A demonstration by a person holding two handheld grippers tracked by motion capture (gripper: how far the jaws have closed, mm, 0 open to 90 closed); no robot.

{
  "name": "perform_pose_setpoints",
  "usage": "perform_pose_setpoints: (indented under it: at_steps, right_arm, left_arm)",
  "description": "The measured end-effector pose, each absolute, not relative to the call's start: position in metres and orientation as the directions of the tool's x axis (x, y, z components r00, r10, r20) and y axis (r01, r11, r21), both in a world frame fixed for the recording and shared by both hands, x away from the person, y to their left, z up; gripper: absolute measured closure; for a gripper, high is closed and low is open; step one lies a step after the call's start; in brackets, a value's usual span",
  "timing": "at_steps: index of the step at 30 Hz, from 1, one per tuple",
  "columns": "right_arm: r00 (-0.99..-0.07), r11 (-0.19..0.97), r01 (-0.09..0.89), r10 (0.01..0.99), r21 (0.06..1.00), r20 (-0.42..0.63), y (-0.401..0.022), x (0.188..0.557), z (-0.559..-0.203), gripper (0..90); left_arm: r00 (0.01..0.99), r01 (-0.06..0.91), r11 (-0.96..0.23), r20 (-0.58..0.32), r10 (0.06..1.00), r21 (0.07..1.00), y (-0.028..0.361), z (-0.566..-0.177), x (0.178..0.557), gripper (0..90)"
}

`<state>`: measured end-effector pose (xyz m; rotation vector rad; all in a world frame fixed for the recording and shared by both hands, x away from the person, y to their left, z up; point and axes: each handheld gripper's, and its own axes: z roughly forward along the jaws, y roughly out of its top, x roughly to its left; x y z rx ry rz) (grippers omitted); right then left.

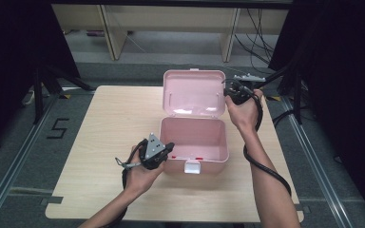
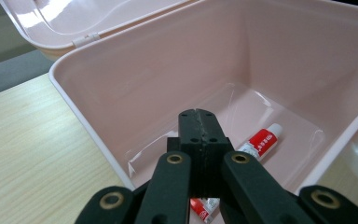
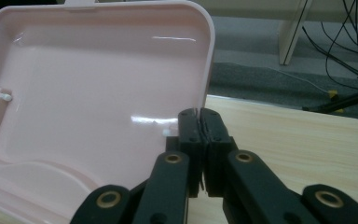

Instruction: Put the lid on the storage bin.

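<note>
The pink plastic box (image 1: 194, 140) is sitting open near the middle of the table (image 1: 104, 123), its lid (image 1: 193, 92) standing up at twelve o'clock from the base and its white latch (image 1: 192, 166) hanging at six o'clock on the front wall; a red-and-white tube (image 2: 261, 141) is lying on the box floor, with a second red-and-white item (image 2: 204, 208) partly hidden behind the left tool's jaws.

The left tool (image 1: 167, 148) is clenched on nothing, resting at the front-left corner of the base, at about eight o'clock from the box's middle; the right tool (image 1: 230, 90) is likewise clenched and empty, its closed tips sitting against the lid's right edge at about two o'clock; whether they are actually touching the rim I cannot tell.

The step in hand is probably swinging the lid down. To do it well, the right tool should be pushing from behind the lid's edge, towards six o'clock and downward, following the hinge's arc rather than shoving straight; the left tool should be steadying the base so it is not sliding on the table, then clearing the rim before the lid is landing, otherwise the jaws are getting pinched.
</note>
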<state>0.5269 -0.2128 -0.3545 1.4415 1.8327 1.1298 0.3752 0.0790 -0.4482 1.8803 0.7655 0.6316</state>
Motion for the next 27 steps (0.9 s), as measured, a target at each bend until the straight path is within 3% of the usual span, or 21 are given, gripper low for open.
perform_pose_setpoints:
  at_steps: [27]
  right_arm:
    - [-0.301,0.083,0.401,0.953,0.912,0.046,-0.217,0.501,-0.352,89.4]
  left_arm:
    - [0.657,0.237,-0.337,0.105,0.747,0.911,0.076,-0.448,0.376,90.0]
